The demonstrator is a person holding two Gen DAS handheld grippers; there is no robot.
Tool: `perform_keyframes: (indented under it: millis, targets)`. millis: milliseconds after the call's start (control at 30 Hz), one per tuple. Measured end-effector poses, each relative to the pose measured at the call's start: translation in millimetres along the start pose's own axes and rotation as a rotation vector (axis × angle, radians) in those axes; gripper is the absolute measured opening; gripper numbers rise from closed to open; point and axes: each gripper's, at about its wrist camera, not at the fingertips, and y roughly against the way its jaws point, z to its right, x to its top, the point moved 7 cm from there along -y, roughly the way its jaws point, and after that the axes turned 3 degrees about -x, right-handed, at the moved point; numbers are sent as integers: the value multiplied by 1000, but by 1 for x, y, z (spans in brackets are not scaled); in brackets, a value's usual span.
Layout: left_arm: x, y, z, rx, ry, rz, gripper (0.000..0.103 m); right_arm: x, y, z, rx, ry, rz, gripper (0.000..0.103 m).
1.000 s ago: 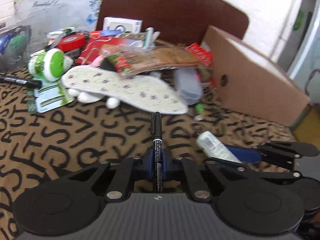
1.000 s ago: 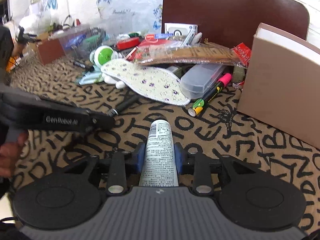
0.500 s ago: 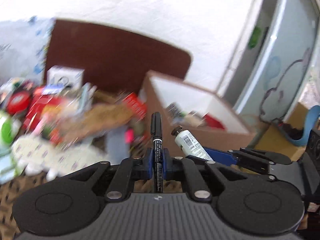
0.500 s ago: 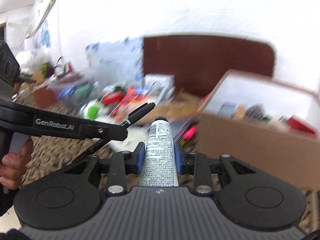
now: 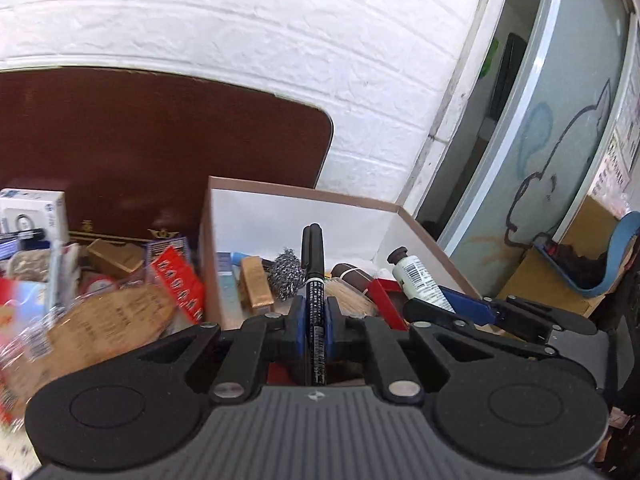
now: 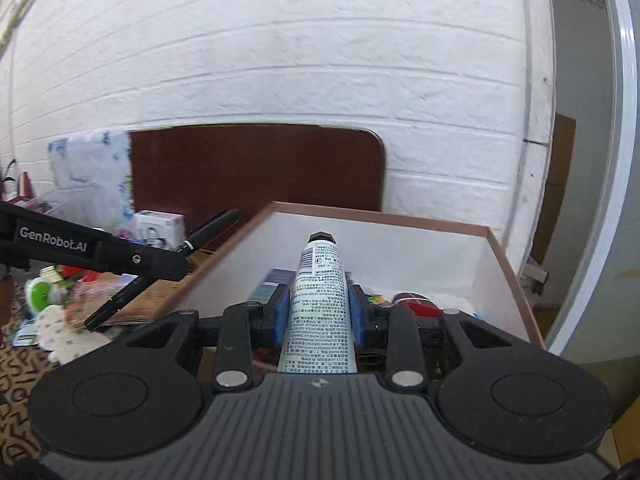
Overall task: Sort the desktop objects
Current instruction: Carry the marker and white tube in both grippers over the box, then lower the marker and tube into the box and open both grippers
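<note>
Both grippers have risen from low over the patterned desk to the open cardboard box, bringing the black marker and white tube above its contents.

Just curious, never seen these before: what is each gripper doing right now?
Left gripper: jaws closed on a black marker pen.
Right gripper: jaws closed on a white tube, by the cardboard box.

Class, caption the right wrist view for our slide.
Right tongs hold a white printed tube above the open brown cardboard box.
</note>
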Motion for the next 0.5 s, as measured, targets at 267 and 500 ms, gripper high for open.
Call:
perform_keyframes:
  millis: [267, 500]
  targets:
    - [7, -67, -9, 50, -18, -81, 8, -5, -69, 19, -26, 18, -97, 30]
    - [17, -87, -22, 39, 25, -62, 57, -2, -100, 30, 4, -6, -166, 38]
